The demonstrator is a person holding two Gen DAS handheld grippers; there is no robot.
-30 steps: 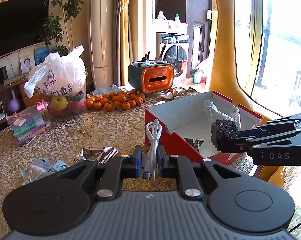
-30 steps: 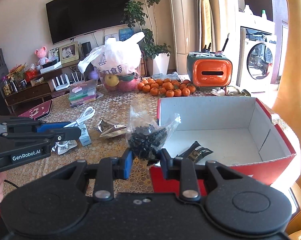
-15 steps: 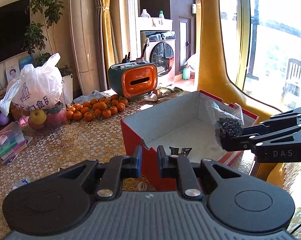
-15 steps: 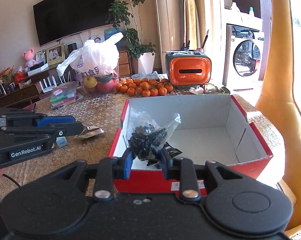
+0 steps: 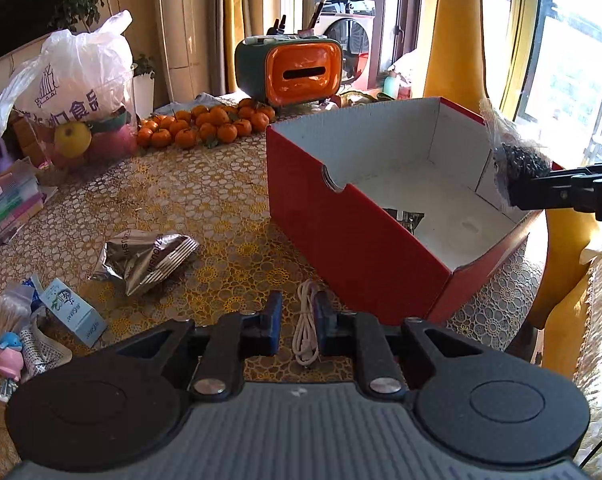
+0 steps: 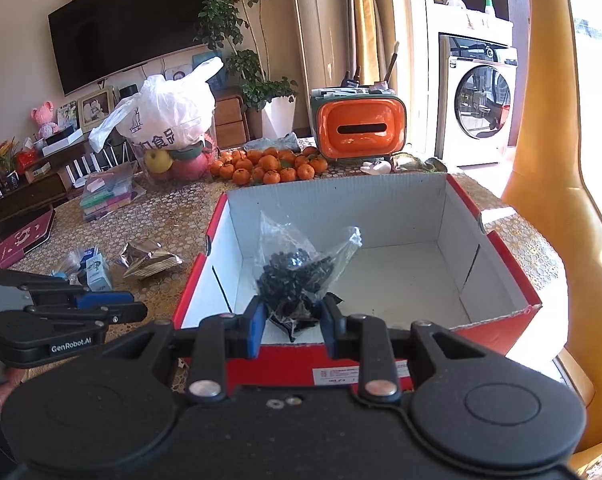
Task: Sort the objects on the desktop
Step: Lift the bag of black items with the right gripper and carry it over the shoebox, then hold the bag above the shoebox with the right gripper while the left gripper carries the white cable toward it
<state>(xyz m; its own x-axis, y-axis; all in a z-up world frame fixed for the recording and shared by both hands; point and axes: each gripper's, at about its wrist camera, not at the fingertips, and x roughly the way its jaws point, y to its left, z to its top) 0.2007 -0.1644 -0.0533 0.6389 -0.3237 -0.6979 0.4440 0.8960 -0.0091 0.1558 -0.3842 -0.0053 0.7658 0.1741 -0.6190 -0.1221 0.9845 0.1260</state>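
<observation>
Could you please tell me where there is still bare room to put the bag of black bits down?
Most of the red box floor is bare, right of the dark packet. Tablecloth is free between tangerines and silver pouch. The left edge by the small carton is crowded.

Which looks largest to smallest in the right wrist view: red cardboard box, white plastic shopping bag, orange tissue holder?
1. Red cardboard box, though nearest the camera.
2. White plastic shopping bag.
3. Orange tissue holder; close to the bag.

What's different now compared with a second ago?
The right tongs, carrying the bag of black bits, moved from beside the red box to over it. The left tongs, gripping the white cable, dipped toward the table. Both grips held.
</observation>
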